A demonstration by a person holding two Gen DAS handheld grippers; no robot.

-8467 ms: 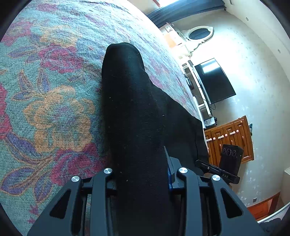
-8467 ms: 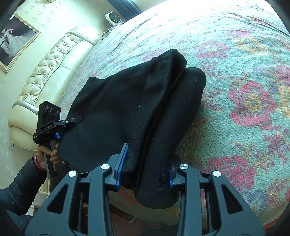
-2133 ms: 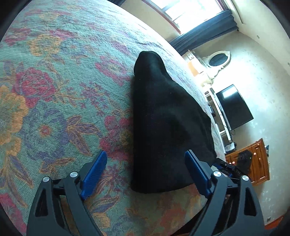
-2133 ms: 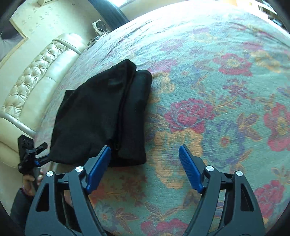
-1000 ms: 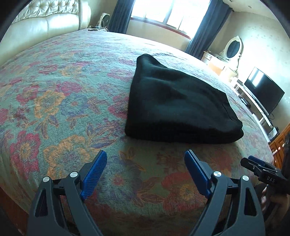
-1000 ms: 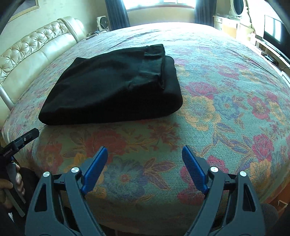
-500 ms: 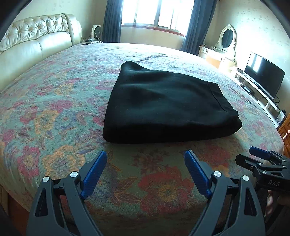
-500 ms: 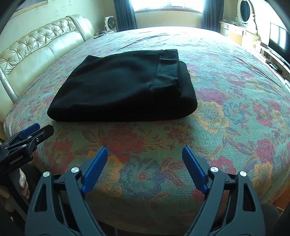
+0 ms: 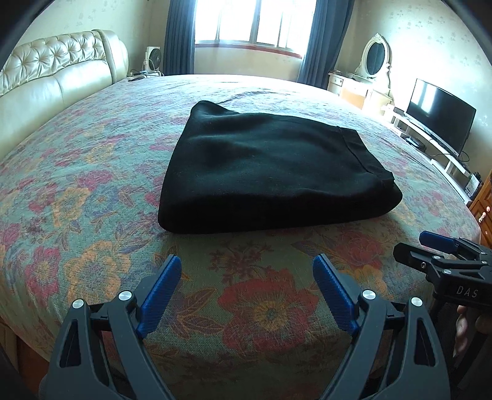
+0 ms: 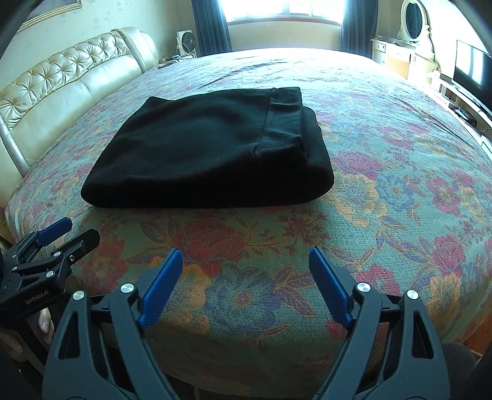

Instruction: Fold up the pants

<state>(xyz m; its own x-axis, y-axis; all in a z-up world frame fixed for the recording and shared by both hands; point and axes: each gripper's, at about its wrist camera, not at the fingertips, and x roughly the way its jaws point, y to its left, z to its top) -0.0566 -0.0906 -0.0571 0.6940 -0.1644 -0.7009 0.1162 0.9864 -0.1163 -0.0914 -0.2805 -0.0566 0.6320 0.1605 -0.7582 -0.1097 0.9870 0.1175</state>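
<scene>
The black pants (image 9: 270,172) lie folded into a flat rectangle on the floral bedspread (image 9: 92,172); they also show in the right wrist view (image 10: 209,154), with the waistband on top at the right. My left gripper (image 9: 246,261) is open and empty, held back from the near edge of the pants. My right gripper (image 10: 243,255) is open and empty, also short of the pants. Each gripper shows in the other's view, the right one (image 9: 430,246) and the left one (image 10: 64,234), both beside the bed's near edge.
A cream tufted headboard (image 9: 55,77) runs along the left. A window with dark curtains (image 9: 252,24) is at the far end. A television (image 9: 439,114) and a white dresser with an oval mirror (image 9: 372,61) stand at the right. A wooden cabinet (image 9: 482,206) is near right.
Both grippers let go of the pants, opened, and pulled back and levelled out toward the bed's near edge. The pants now lie still, folded on the bedspread.
</scene>
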